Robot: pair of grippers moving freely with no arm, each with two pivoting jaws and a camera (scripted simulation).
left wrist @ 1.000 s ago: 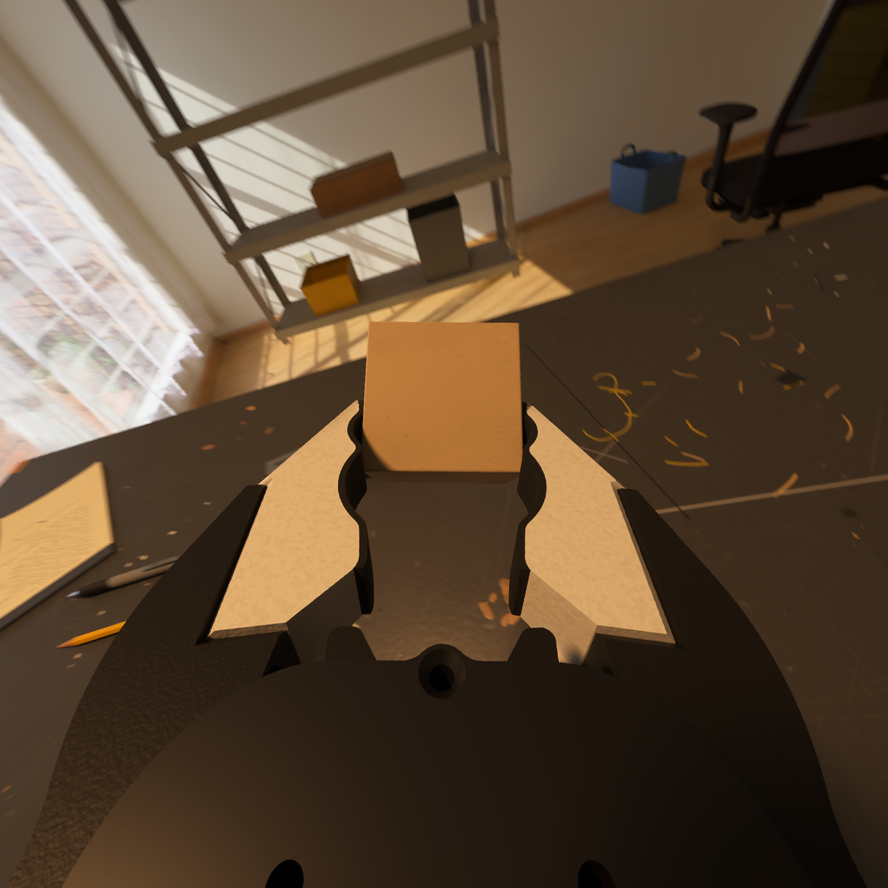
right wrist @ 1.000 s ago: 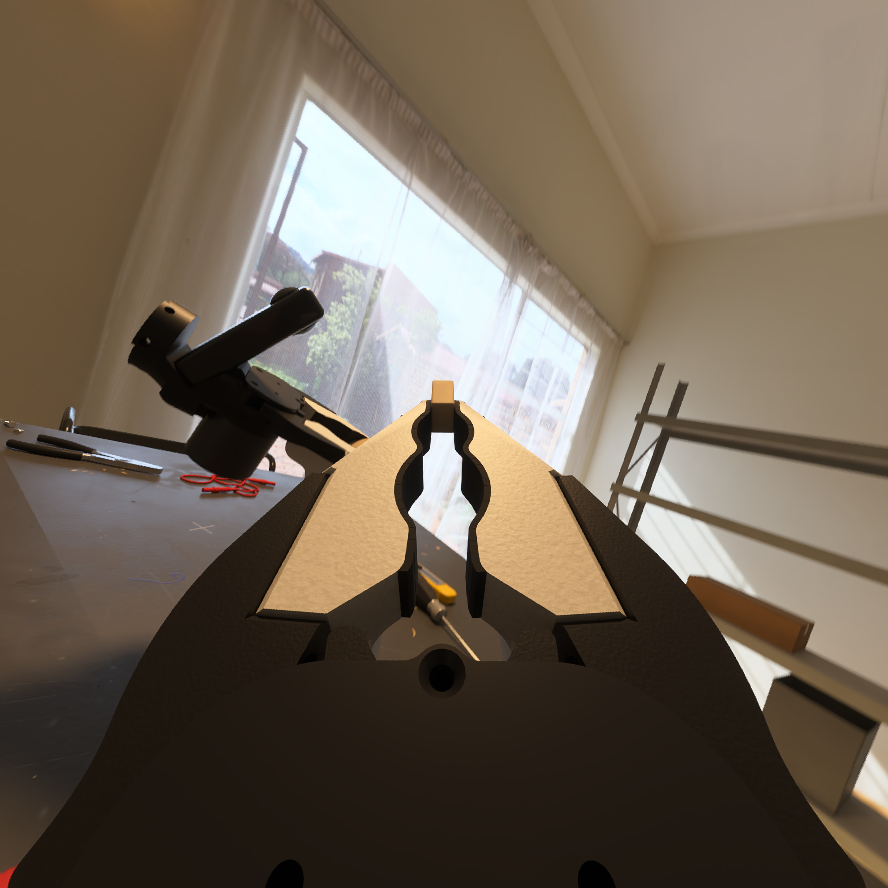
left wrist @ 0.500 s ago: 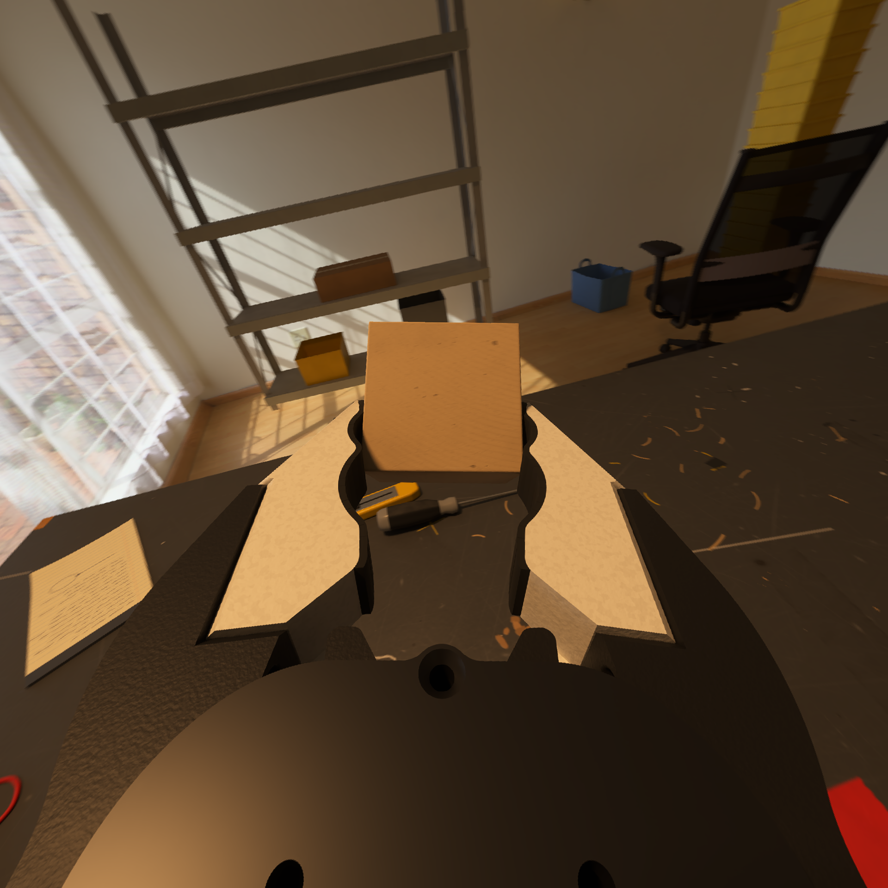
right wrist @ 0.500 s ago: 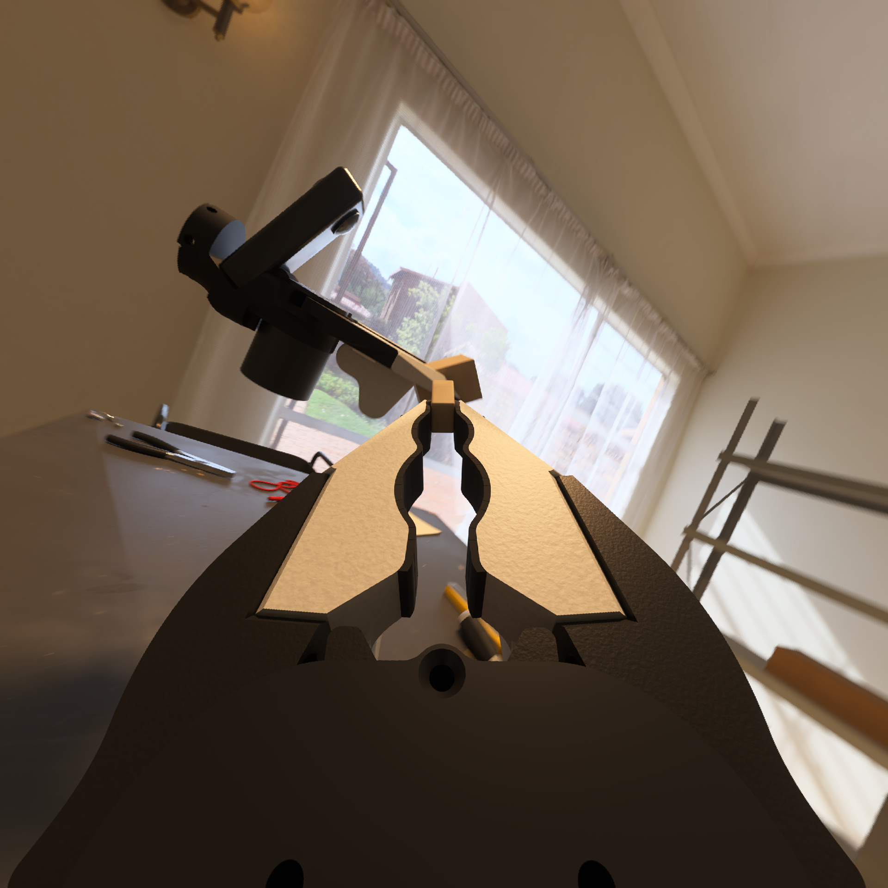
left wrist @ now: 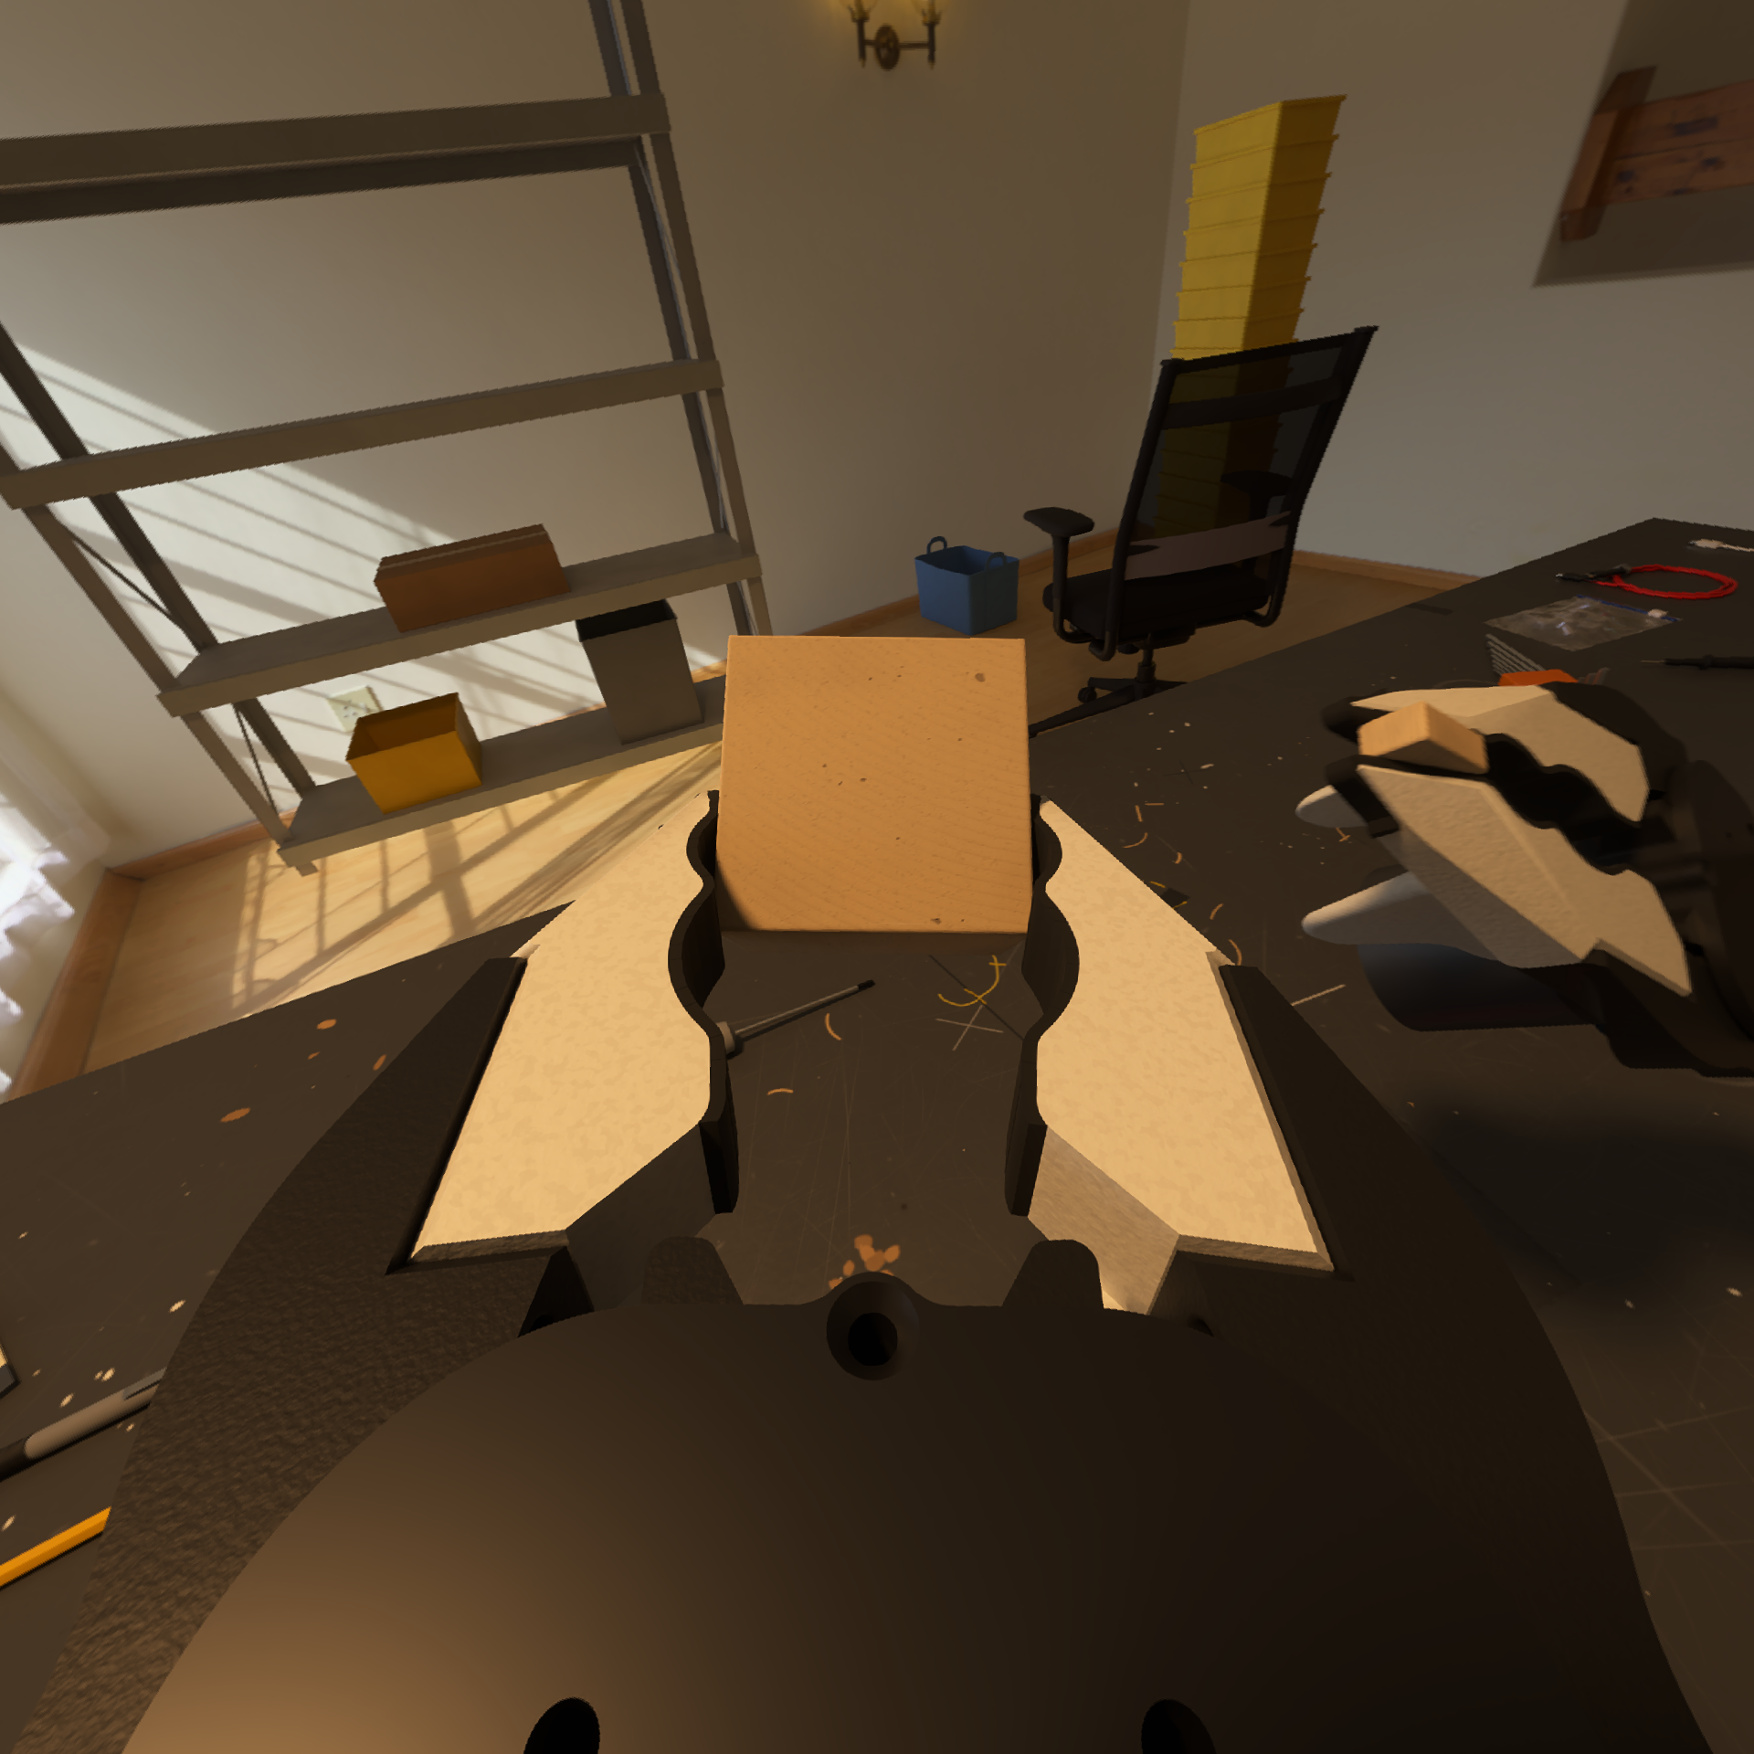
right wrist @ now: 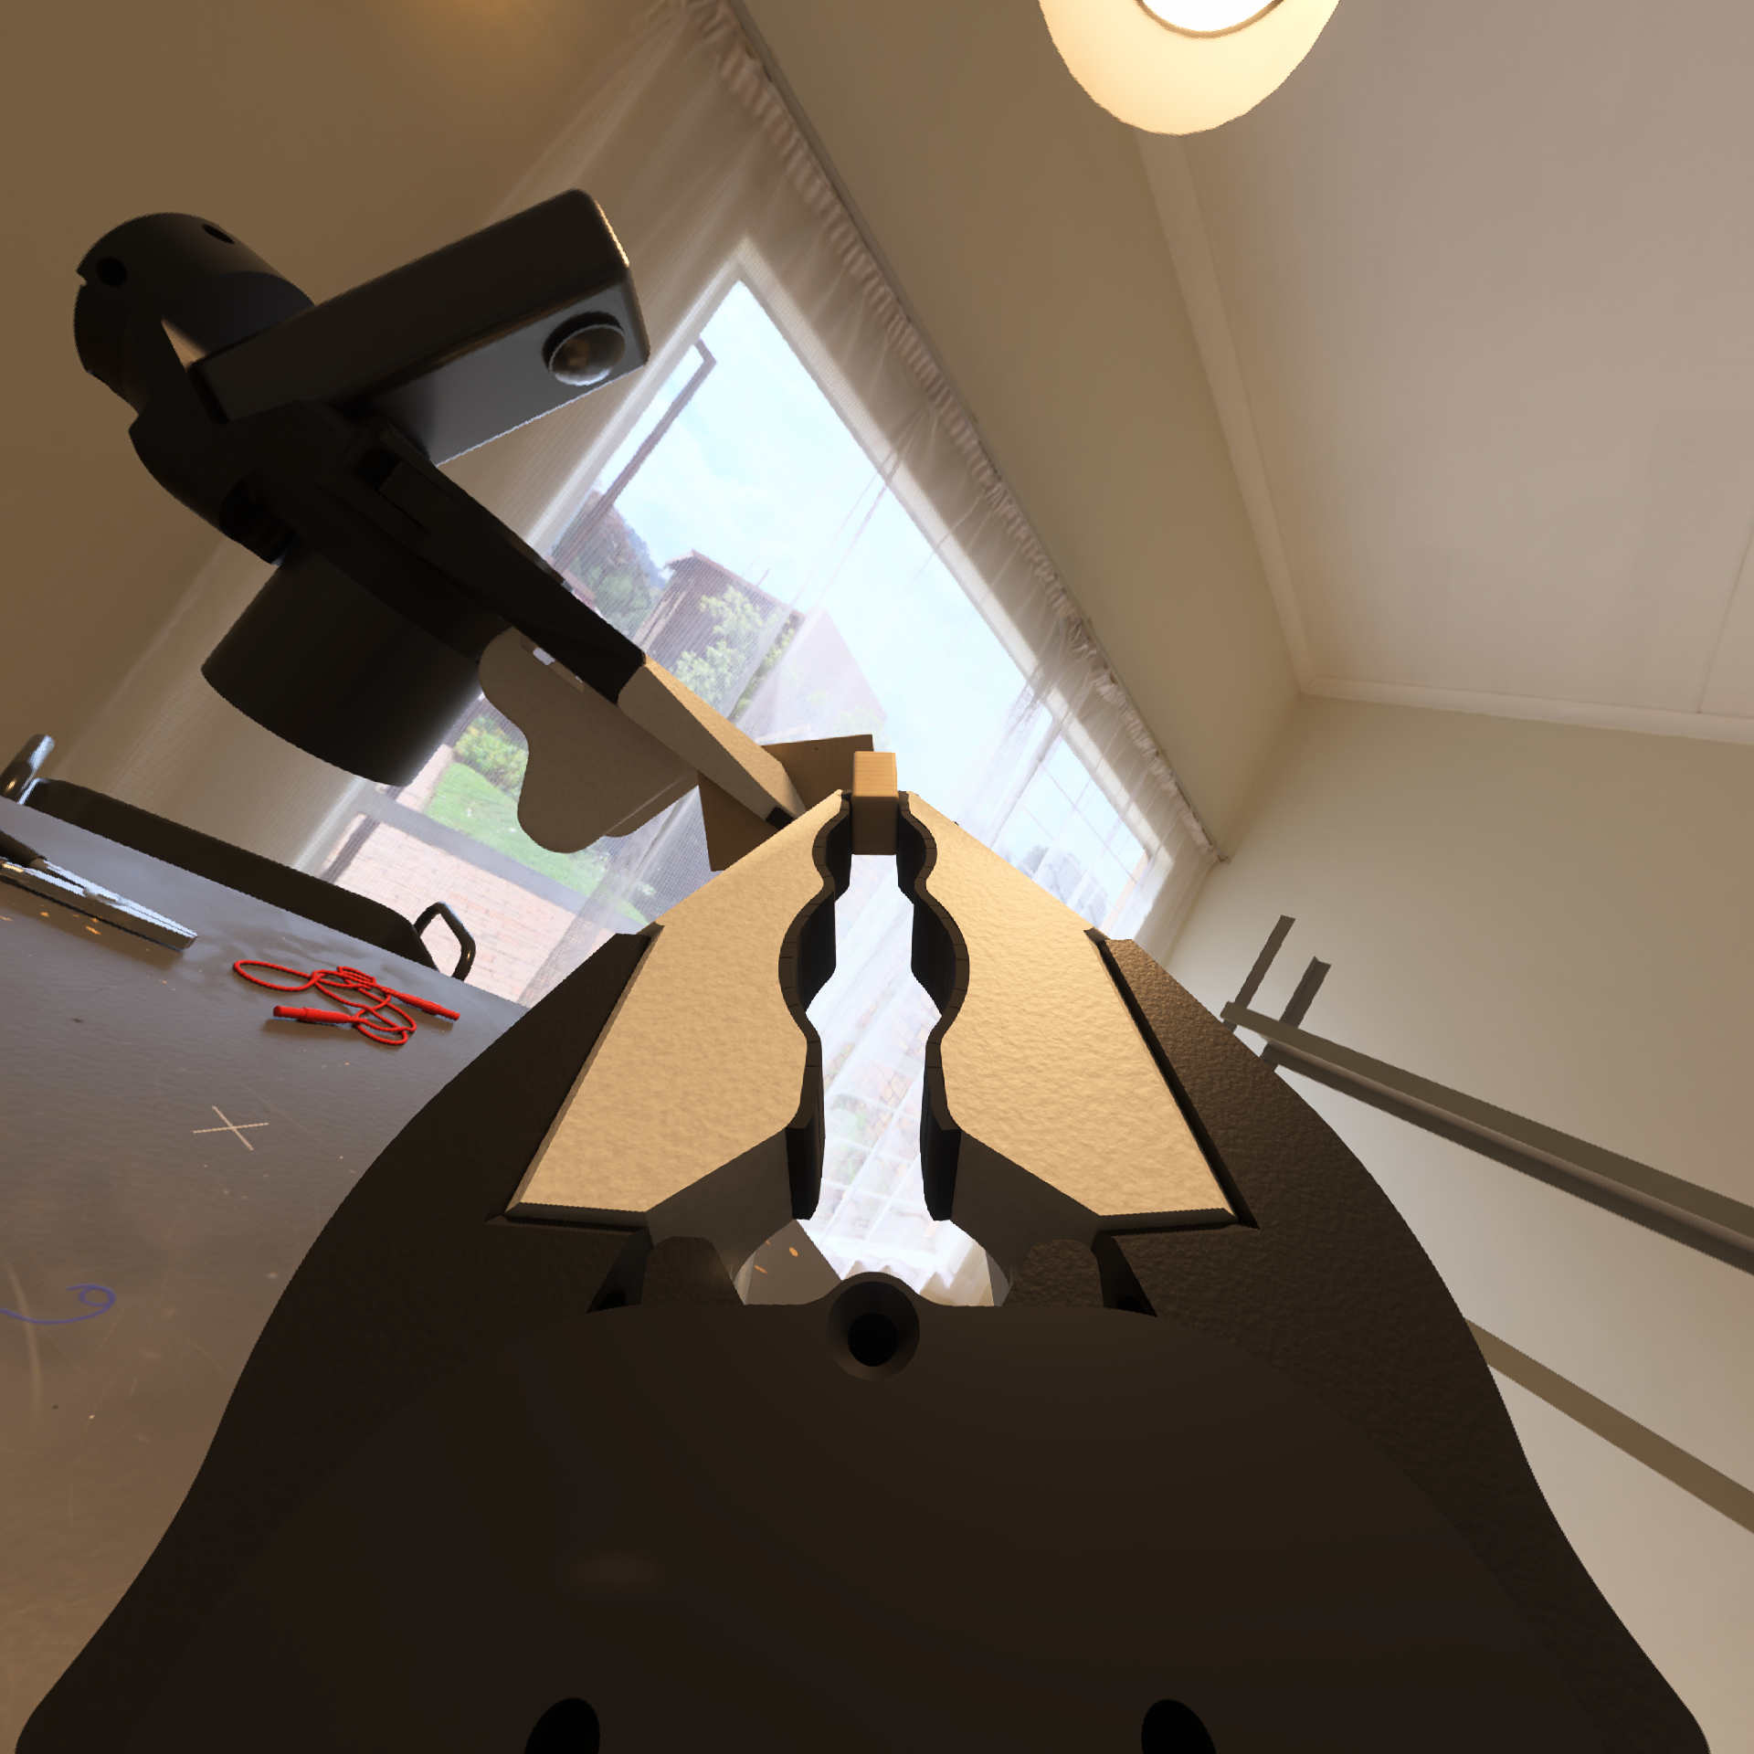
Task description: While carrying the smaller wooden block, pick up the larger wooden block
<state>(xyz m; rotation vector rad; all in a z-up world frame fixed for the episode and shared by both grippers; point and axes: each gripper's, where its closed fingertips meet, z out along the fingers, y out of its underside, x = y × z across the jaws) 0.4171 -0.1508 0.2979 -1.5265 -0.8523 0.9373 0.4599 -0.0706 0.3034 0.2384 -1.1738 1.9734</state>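
My left gripper (left wrist: pixel 873 816) is shut on the larger wooden block (left wrist: pixel 873 788), a pale square block held between its fingertips, lifted above the dark workbench (left wrist: pixel 1424 1186). My right gripper (right wrist: pixel 875 807) is shut on the smaller wooden block (right wrist: pixel 874 793), a small pale cube at its fingertips, tilted up toward the window. The right gripper also shows at the right of the left wrist view (left wrist: pixel 1481 797), with the smaller block (left wrist: pixel 1414 740) at its tips. The left gripper shows in the right wrist view (right wrist: pixel 380 531), up left and close, with an edge of the larger block (right wrist: pixel 816 755) beside my fingertips.
A screwdriver (left wrist: pixel 788 1020) and wood shavings lie on the bench below the left gripper. A red cable (right wrist: pixel 351 997) and a metal tool (right wrist: pixel 85 902) lie on the bench at left. A metal shelf (left wrist: pixel 427 617), an office chair (left wrist: pixel 1205 531) and a blue bin (left wrist: pixel 963 584) stand beyond the bench.
Both grippers have risen and tilted upward with their blocks held. The left gripper has turned right, bringing the right gripper into its view. The two grippers have come closer together.
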